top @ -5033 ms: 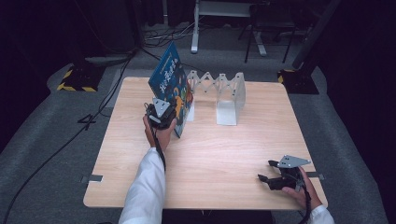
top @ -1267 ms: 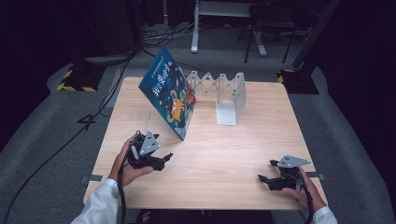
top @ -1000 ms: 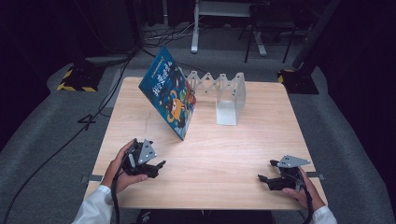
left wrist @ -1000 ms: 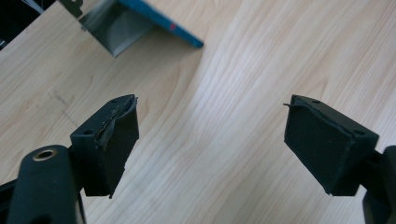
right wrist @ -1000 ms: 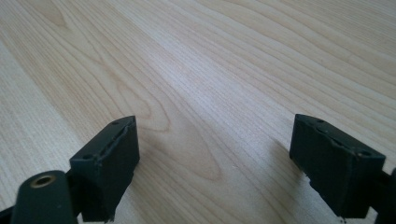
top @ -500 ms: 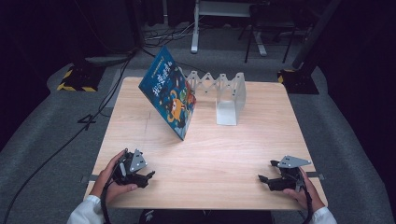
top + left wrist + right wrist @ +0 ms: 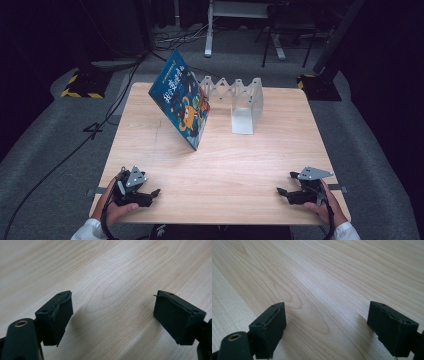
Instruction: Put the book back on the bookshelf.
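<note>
Blue-covered, the book leans steeply against the white folding rack at the table's far side, well apart from the 2 wide-open, empty tools, left gripper and right gripper, so it could slide flat unsupported.

A pale rectangular wooden table is standing on grey carpeted flooring, black cables are trailing across it, and a dark unlit room is surrounding a white desk frame.
</note>
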The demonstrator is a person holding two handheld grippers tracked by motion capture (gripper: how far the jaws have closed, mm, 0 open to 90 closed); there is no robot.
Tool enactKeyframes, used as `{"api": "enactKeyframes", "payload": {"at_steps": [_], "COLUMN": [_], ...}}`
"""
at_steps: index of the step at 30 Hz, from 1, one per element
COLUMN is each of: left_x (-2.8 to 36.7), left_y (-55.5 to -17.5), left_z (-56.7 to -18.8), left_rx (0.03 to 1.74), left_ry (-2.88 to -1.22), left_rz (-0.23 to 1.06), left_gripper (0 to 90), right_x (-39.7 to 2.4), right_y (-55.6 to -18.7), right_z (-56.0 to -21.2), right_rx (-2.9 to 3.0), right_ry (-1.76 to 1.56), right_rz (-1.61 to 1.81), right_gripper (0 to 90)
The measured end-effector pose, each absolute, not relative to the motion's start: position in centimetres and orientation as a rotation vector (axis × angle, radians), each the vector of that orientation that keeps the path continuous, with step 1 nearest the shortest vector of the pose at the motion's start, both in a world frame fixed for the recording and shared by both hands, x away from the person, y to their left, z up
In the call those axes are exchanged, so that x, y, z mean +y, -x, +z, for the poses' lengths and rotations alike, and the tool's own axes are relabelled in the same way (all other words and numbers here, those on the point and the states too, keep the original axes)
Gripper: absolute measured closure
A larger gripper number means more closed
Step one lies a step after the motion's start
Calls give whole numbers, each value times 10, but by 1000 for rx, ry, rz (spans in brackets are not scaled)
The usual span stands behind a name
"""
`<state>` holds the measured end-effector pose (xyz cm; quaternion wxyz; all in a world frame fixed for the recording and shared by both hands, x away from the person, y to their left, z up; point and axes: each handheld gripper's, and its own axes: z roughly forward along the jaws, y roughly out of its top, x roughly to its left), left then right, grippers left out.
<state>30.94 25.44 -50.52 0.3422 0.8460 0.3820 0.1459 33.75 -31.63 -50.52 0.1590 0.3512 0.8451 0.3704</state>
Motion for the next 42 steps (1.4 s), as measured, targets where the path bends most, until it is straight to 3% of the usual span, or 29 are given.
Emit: {"api": "enactKeyframes", "payload": {"at_steps": [42], "left_x": [254], "left_y": [-311], "left_z": [-505], "left_rx": [1021], "left_ry": [-2195], "left_rz": [397], "left_gripper": [147], "right_x": [-318], "right_y": [-336], "right_z": [-505], "right_rx": [2416], "right_ry": [-1006], "right_rz": [1056], "right_gripper": [158]}}
